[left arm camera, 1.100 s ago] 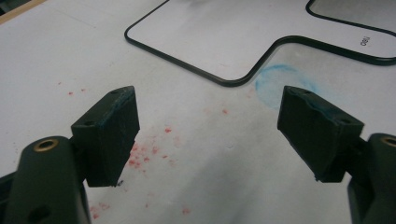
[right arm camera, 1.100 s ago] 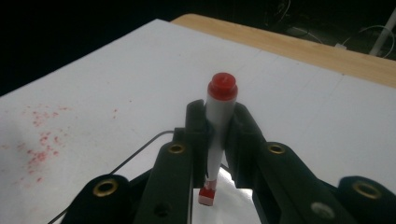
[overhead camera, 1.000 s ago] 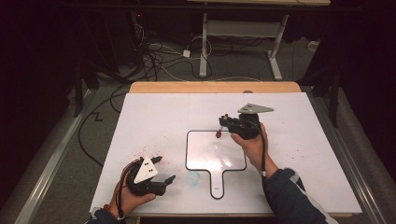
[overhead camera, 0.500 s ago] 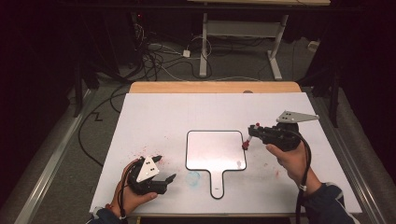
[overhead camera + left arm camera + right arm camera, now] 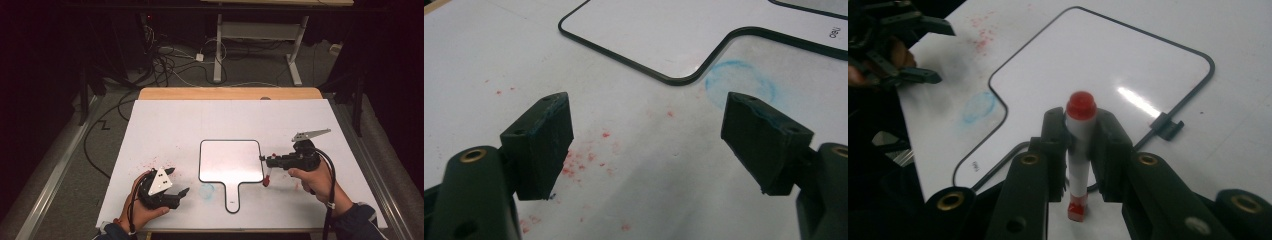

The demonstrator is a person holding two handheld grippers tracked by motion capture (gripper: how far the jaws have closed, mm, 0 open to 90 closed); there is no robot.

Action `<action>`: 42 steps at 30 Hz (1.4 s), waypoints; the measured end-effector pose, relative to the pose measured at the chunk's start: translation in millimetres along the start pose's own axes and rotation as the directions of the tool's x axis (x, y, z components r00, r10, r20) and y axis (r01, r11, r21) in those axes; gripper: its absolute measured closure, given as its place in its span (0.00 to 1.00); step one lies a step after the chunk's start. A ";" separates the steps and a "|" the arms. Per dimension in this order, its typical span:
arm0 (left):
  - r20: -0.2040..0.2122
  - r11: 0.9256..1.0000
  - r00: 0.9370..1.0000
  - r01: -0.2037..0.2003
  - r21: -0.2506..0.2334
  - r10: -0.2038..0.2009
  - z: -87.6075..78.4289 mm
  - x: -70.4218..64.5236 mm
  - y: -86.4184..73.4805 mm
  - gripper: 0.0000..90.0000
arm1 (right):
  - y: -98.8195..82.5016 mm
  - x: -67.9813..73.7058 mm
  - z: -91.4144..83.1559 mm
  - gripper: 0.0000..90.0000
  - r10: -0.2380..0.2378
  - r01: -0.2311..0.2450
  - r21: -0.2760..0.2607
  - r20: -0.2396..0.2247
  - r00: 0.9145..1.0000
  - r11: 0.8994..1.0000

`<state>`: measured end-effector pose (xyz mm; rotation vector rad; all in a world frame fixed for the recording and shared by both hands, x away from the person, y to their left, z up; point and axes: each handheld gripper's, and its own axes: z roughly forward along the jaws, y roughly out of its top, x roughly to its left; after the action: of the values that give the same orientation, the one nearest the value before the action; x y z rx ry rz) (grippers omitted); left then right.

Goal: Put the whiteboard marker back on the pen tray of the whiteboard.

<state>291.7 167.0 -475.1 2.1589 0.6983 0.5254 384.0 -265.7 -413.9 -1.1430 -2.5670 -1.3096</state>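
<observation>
Right hand-held gripper: clenched on a red-capped marker, white barrel pinched between the pads, cap still fitted. Its jaws have just been easing open slightly, yet the marker remains between them and the pads appear to bear on it. In the high view this hand-held gripper sits just beside the right edge of the small whiteboard, the marker hanging downward from the jaws toward the desk.

Left hand-held gripper: released, jaws wide apart with nothing between them, resting near the front left corner of the desk, well apart from the whiteboard's left edge.

Whiteboard: lies flat at the middle of the desk, handle pointing to the front edge. Its writing face appears blank.

Surface condition: red specks and a faint blue ring smudge on the desk left of the handle.

Assessment: the marker is secured. Judged outstanding: cap removal, for which the free left hand-held gripper seems the likely tool, then any writing on the whiteboard. Progress is early.
</observation>
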 end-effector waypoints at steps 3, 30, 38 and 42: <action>0.000 1.000 1.000 0.001 0.009 -0.001 0.1 0.4 -1.6 0.22 | 0.4 -12.7 10.0 0.86 0.046 -0.046 -0.012 -0.001 0.999 0.999; 0.013 0.999 1.000 -0.027 0.047 0.026 3.9 -3.3 -1.5 0.22 | -1.6 -43.3 61.6 0.71 0.021 -0.013 -0.034 0.239 0.971 0.999; 0.016 0.999 1.000 -0.025 0.047 0.025 3.8 -3.5 -1.4 0.22 | 0.4 -43.1 62.2 0.67 -0.019 0.030 -0.033 0.294 0.956 0.999; 0.018 0.999 0.999 -0.027 0.046 0.026 4.0 -4.0 -1.1 0.22 | 1.4 -41.0 59.0 0.63 -0.035 0.052 -0.050 0.288 0.957 0.997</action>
<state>290.6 162.8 -479.0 2.2158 0.6791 0.5081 431.1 -247.2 -465.0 -1.3902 -2.7846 -1.3212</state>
